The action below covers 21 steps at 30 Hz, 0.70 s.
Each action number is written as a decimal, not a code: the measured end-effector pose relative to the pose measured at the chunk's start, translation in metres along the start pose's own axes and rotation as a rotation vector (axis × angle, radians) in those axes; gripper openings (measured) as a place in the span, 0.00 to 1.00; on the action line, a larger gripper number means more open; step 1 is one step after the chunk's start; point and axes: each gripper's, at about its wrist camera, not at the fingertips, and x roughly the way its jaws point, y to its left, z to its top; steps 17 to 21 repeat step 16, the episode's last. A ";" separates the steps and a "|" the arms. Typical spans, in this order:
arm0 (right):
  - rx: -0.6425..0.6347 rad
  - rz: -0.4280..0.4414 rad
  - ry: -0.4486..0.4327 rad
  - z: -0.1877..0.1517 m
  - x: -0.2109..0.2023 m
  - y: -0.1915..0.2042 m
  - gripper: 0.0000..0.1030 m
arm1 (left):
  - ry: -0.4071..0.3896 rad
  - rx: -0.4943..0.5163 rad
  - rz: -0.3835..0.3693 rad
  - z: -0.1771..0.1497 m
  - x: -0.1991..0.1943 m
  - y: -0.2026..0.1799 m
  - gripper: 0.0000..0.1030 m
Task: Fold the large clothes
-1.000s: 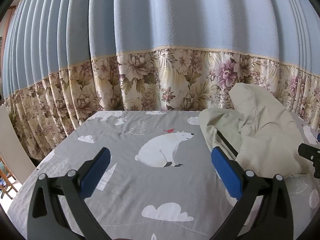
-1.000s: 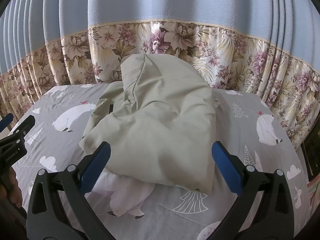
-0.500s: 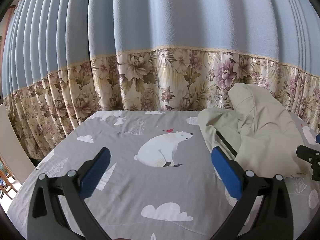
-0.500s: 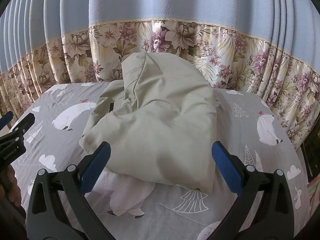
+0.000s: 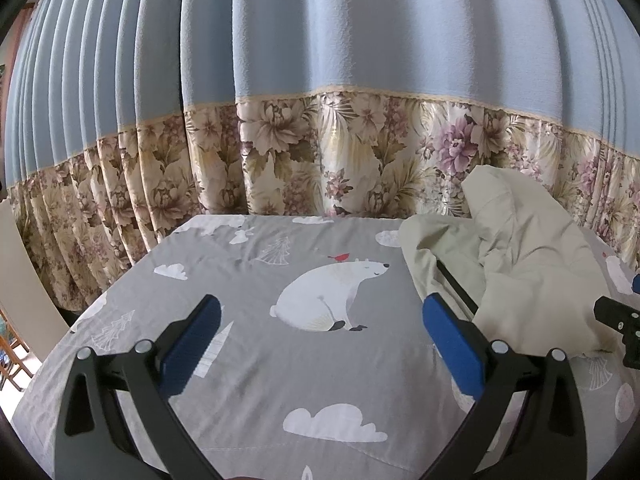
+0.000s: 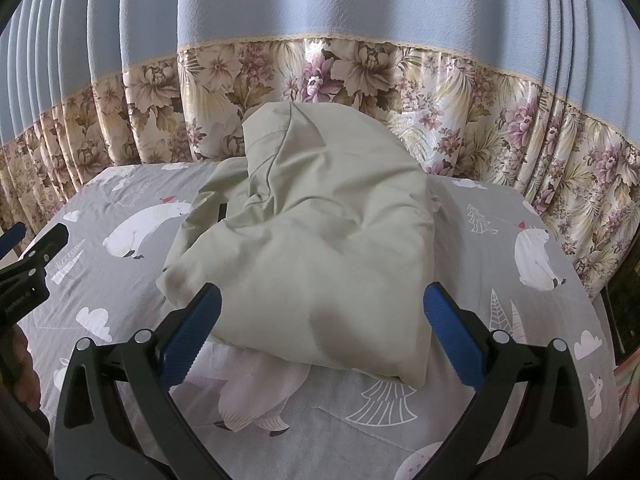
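Curtain (image 5: 360,80) fills the back: pale blue up top, floral band along the bottom, hanging right behind the bed. Bed (image 5: 256,384) has a grey sheet w/ polar bears, clouds, trees printed on it. One polar bear print (image 5: 332,292) sits just ahead of the left gripper.

Beige garment (image 6: 320,240) lies crumpled in a heap on the sheet, far end bunched up against the curtain, a dark strip showing in its left folds. In the left wrist view it's off to the right side (image 5: 528,264).

Right gripper (image 6: 320,328): fingers spread wide, nothing between them, blue pads either side of the garment's near edge; can't tell if touching. Left gripper (image 5: 320,340): fingers also wide apart, empty, over bare sheet, garment just beside its right pad.

Left gripper shows at the left edge of the right wrist view (image 6: 28,264), w/ part of a hand (image 6: 22,368) below it.
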 end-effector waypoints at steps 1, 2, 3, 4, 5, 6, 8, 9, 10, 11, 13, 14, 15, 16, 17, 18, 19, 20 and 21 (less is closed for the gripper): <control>0.000 0.000 0.000 0.000 0.000 0.000 0.97 | 0.000 0.000 0.002 0.000 0.000 0.000 0.98; -0.001 0.000 0.000 0.000 0.000 0.000 0.97 | 0.002 0.000 0.000 0.000 0.000 0.001 0.98; -0.001 0.000 0.000 0.000 0.000 0.000 0.97 | 0.003 -0.001 -0.001 0.000 0.000 0.000 0.98; -0.001 0.001 0.000 0.000 0.000 0.000 0.97 | 0.005 -0.002 0.000 0.000 0.000 0.001 0.98; -0.001 0.001 0.000 0.000 0.000 0.000 0.97 | 0.006 -0.001 0.002 0.000 0.000 0.001 0.98; -0.001 0.001 0.001 0.000 0.000 0.000 0.97 | 0.004 0.000 0.005 0.000 0.000 0.000 0.98; -0.001 0.001 0.000 0.000 0.000 0.000 0.97 | 0.009 -0.003 0.005 -0.001 0.000 0.001 0.98; -0.001 0.002 0.000 0.000 0.000 0.000 0.97 | 0.014 -0.009 -0.004 -0.001 0.001 0.001 0.98; -0.001 0.002 0.000 0.000 0.001 0.000 0.97 | 0.022 -0.017 -0.011 -0.001 0.002 0.002 0.98; -0.001 0.002 0.001 0.000 0.001 0.000 0.97 | 0.033 -0.026 -0.020 -0.002 0.003 0.003 0.98; -0.002 0.003 0.003 -0.001 0.001 0.000 0.97 | 0.048 -0.033 -0.030 -0.003 0.006 0.004 0.98; -0.003 0.003 0.003 -0.002 0.002 -0.001 0.97 | 0.048 -0.031 -0.026 -0.003 0.006 0.003 0.98; -0.003 0.005 0.003 -0.001 0.002 -0.001 0.97 | 0.046 -0.029 -0.024 -0.003 0.005 0.003 0.98; -0.003 0.005 0.003 -0.002 0.002 -0.001 0.97 | 0.045 -0.026 -0.024 -0.003 0.005 0.002 0.98; -0.003 0.005 0.003 -0.002 0.002 -0.001 0.97 | 0.045 -0.026 -0.024 -0.003 0.005 0.002 0.98; -0.003 0.005 0.003 -0.002 0.002 -0.001 0.97 | 0.045 -0.026 -0.024 -0.003 0.005 0.002 0.98; -0.003 0.005 0.003 -0.002 0.002 -0.001 0.97 | 0.045 -0.026 -0.024 -0.003 0.005 0.002 0.98; -0.003 0.005 0.003 -0.002 0.002 -0.001 0.97 | 0.045 -0.026 -0.024 -0.003 0.005 0.002 0.98; -0.003 0.005 0.003 -0.002 0.002 -0.001 0.97 | 0.045 -0.026 -0.024 -0.003 0.005 0.002 0.98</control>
